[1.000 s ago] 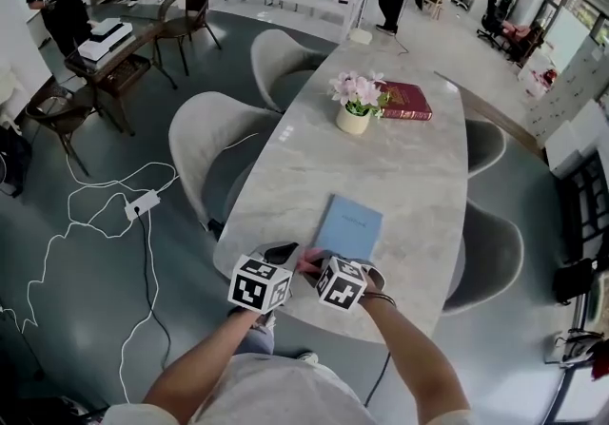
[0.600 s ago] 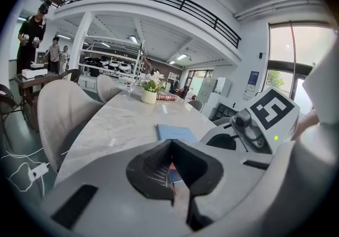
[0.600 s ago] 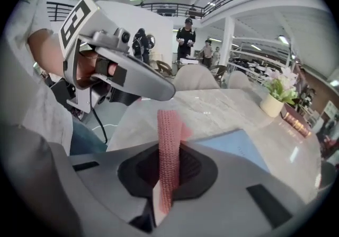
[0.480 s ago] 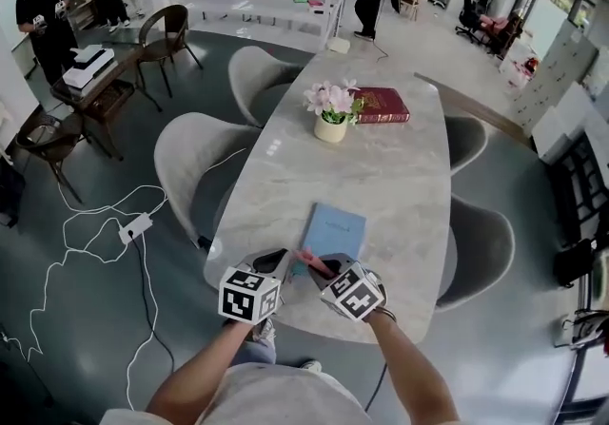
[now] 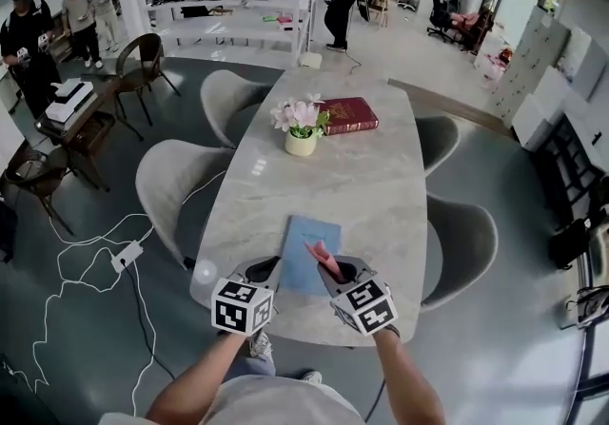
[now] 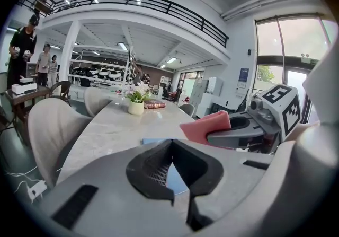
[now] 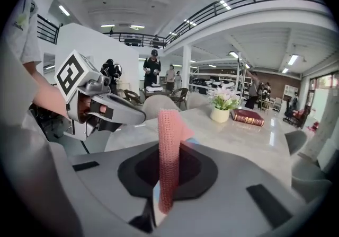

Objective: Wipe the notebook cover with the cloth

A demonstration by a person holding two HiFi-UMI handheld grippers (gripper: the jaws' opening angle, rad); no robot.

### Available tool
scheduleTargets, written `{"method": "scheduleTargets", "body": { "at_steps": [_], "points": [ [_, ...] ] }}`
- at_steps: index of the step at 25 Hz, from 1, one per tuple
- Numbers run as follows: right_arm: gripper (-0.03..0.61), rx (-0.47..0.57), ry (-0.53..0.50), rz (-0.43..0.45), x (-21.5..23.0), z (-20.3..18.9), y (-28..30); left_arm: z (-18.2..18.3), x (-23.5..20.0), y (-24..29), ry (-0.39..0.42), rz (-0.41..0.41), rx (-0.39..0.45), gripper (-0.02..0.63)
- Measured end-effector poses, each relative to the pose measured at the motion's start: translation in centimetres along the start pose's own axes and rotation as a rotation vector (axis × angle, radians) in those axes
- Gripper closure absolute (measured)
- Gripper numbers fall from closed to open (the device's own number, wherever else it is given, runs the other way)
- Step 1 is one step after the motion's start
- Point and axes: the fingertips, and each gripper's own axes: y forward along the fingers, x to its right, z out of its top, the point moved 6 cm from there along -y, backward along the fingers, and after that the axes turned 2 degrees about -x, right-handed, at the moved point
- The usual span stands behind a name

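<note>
A light blue notebook (image 5: 306,251) lies flat near the front edge of the marble table (image 5: 352,176). My right gripper (image 5: 328,269) is shut on a pink cloth (image 7: 168,151), which stands up between its jaws and hangs over the notebook's near right part (image 5: 321,258). My left gripper (image 5: 269,271) hovers at the notebook's near left edge, jaws shut and holding nothing. In the left gripper view the pink cloth (image 6: 205,126) sticks out of the right gripper, and a strip of the notebook (image 6: 153,141) shows beyond my jaws.
A white pot of pink flowers (image 5: 301,124) and a dark red book (image 5: 344,115) sit at the table's far end. Grey chairs (image 5: 171,193) flank the table on both sides. White cables (image 5: 86,261) trail over the floor at left. People stand in the background.
Both grippers have moved forward from the table's front edge to the notebook's near end. The pink cloth now hangs over the notebook cover. The head camera has shifted, moving the table left in view.
</note>
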Motion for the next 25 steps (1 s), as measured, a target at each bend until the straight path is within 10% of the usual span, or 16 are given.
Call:
{"method": "scheduleTargets", "body": {
  "at_steps": [25],
  "points": [
    [0.563, 0.335, 0.309, -0.175, 1.8, -0.2, -12.8, 2.9, 8.3, -2.4, 0.097, -0.019, 0.072, 0.606]
  ]
}}
